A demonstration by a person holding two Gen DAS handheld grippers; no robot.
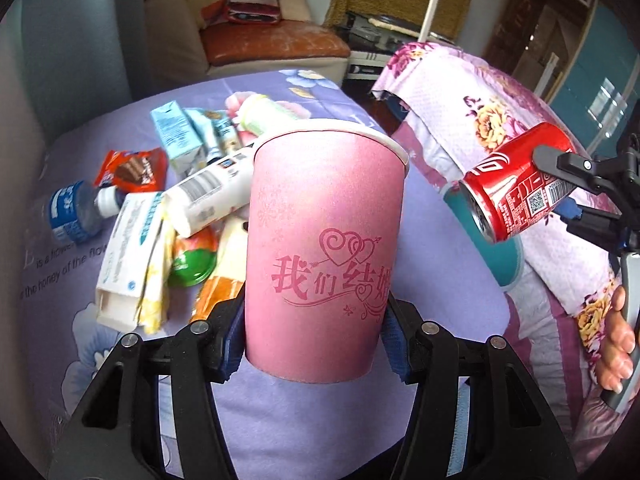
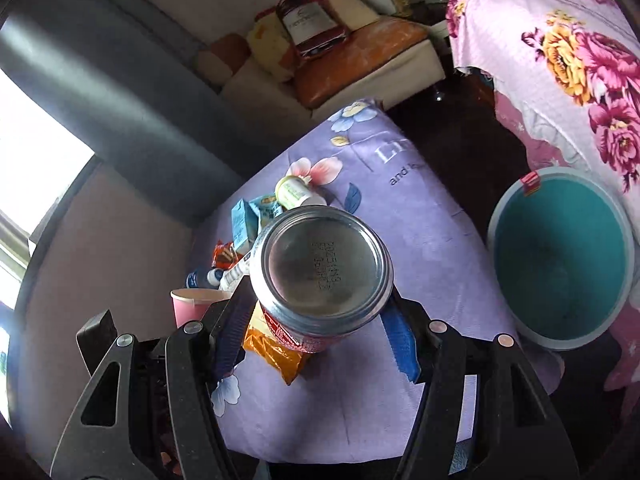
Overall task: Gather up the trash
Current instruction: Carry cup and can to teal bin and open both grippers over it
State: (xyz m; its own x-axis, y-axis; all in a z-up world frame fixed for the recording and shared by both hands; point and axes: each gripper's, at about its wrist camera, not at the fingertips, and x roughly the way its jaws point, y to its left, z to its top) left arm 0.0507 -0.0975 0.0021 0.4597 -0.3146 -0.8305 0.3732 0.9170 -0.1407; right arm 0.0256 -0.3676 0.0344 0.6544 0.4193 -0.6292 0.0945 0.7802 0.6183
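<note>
A lilac floral bedsheet (image 1: 320, 420) covers the surface under both grippers, and a pink rose-printed cloth (image 2: 568, 64) drapes the furniture at two o'clock in the right wrist view. Below that cloth, at three o'clock, stands a teal bin (image 2: 560, 256) with a pale rim, its mouth open and its inside showing nothing but its own wall.

The left gripper (image 1: 316, 344) holds a pink paper cup (image 1: 324, 248) upright, the jaws pinching its lower wall from both sides; the cup fills the centre of the left wrist view. The right gripper (image 2: 320, 320) is clamped on a red cola can (image 2: 324, 268), whose silver base faces the camera. From the left wrist view the same can (image 1: 516, 184) hangs tilted at three o'clock, above the bin's edge, its opening pointing down and left.

The rest of the trash lies heaped on the sheet at nine to eleven o'clock of the cup: a white tube (image 1: 212, 192) lying across a white medicine box (image 1: 128, 256), pale blue cartons (image 1: 176, 136), a blue-labelled plastic bottle (image 1: 76, 212), a red snack wrapper (image 1: 132, 172), an orange packet (image 1: 216, 292), and a green-and-orange cup lid (image 1: 192, 260). A small green-and-white bottle (image 1: 264, 116) lies at twelve o'clock behind the cup's rim.
</note>
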